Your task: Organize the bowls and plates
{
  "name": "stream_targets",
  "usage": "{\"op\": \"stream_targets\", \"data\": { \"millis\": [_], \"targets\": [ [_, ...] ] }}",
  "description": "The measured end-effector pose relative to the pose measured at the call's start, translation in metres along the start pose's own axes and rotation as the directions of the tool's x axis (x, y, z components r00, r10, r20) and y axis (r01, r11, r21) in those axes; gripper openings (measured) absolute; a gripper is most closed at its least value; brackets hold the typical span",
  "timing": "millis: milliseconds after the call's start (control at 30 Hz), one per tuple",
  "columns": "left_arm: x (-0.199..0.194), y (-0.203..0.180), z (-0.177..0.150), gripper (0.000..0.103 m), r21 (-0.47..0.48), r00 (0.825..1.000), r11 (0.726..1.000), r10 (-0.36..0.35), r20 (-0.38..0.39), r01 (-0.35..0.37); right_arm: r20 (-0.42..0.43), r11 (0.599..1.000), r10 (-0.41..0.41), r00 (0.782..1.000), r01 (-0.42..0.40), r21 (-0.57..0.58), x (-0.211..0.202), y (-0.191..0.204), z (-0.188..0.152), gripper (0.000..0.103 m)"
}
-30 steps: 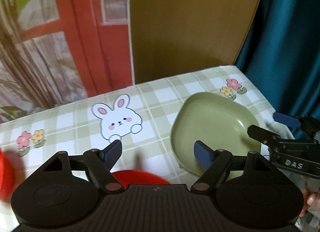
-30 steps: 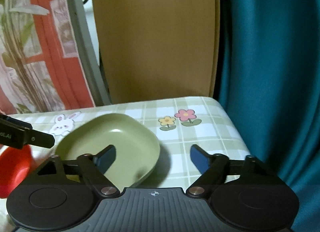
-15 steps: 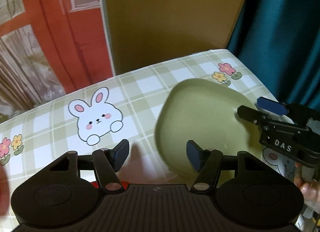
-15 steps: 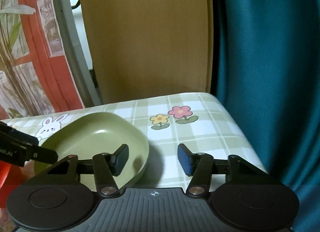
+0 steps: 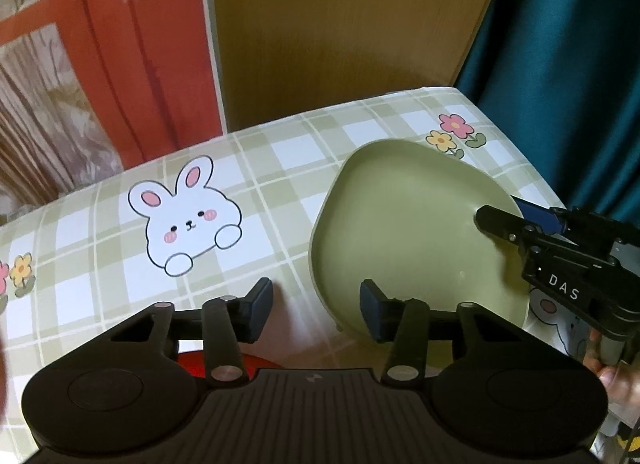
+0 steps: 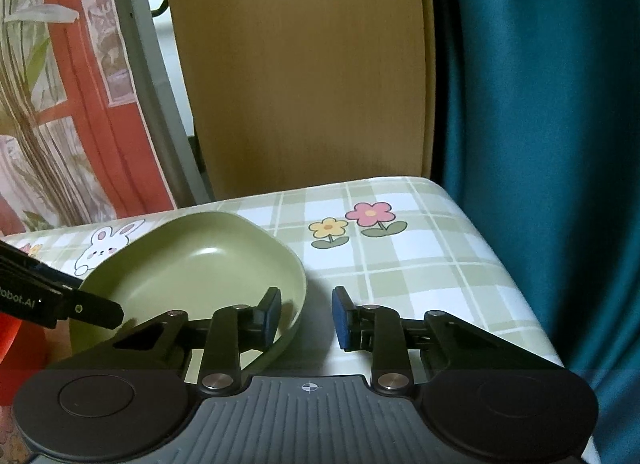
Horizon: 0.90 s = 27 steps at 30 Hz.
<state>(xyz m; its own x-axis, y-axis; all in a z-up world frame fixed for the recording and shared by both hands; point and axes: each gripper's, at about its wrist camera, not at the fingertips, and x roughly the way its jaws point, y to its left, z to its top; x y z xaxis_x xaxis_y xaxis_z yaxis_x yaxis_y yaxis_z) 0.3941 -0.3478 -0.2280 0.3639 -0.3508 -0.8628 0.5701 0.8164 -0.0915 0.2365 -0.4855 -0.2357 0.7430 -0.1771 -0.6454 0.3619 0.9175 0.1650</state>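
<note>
straddling: green plate (image 5: pixel 404 232) rim, one claw on each side
left claw (image 5: pixel 316 314): jaws half wide, just been closing; right pad over the plate's near-left edge, left pad over bare cloth; no firm pinch visible
right claw (image 6: pixel 306 318): jaws narrow, just been closing; plate's right rim between the pads, left pad inside the dish, right pad outside; contact not clear
green plate: lying flat on the counter (image 6: pixel 420 264) near its right end, beside the flower print (image 6: pixel 356 223)
red bowl (image 5: pixel 224 362): mostly hidden under the left claw
rabbit print (image 5: pixel 188 219): left of the plate
backdrop: wooden board (image 6: pixel 300 63), teal curtain (image 6: pixel 540 103)
</note>
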Motion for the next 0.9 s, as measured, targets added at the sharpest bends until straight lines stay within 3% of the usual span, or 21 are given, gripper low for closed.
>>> {"op": "stream_targets", "data": {
  "millis": [133,200,267,300,400,900],
  "targets": [
    [0.001,-0.002,0.0,0.045,0.007,1.0,1.0,0.007,-0.001,-0.007,0.002,1.0,-0.002,1.0,0.002,0.001,0.001,0.0,-0.001,0.026],
    [0.002,-0.002,0.0,0.037,0.007,1.0,1.0,0.007,0.003,-0.007,-0.003,1.0,0.005,1.0,-0.005,0.0,0.001,0.001,-0.001,0.025],
    [0.001,-0.002,0.0,0.02,0.008,1.0,1.0,-0.009,0.011,0.009,-0.007,1.0,0.015,1.0,-0.015,-0.003,0.001,0.001,-0.001,0.023],
    [0.001,-0.003,-0.001,0.017,0.012,1.0,1.0,-0.014,0.016,0.014,-0.008,1.0,0.021,1.0,-0.021,-0.004,0.001,0.001,-0.001,0.021],
    [-0.002,-0.008,-0.002,0.015,0.026,0.999,1.0,0.001,0.036,-0.002,-0.012,0.999,0.034,0.999,-0.035,-0.011,0.002,0.003,-0.002,0.014],
    [-0.024,-0.018,-0.008,0.015,-0.006,0.999,1.0,-0.012,0.052,0.013,-0.013,0.997,0.019,1.0,-0.018,0.076,-0.016,-0.001,0.002,0.009]
  ]
}}
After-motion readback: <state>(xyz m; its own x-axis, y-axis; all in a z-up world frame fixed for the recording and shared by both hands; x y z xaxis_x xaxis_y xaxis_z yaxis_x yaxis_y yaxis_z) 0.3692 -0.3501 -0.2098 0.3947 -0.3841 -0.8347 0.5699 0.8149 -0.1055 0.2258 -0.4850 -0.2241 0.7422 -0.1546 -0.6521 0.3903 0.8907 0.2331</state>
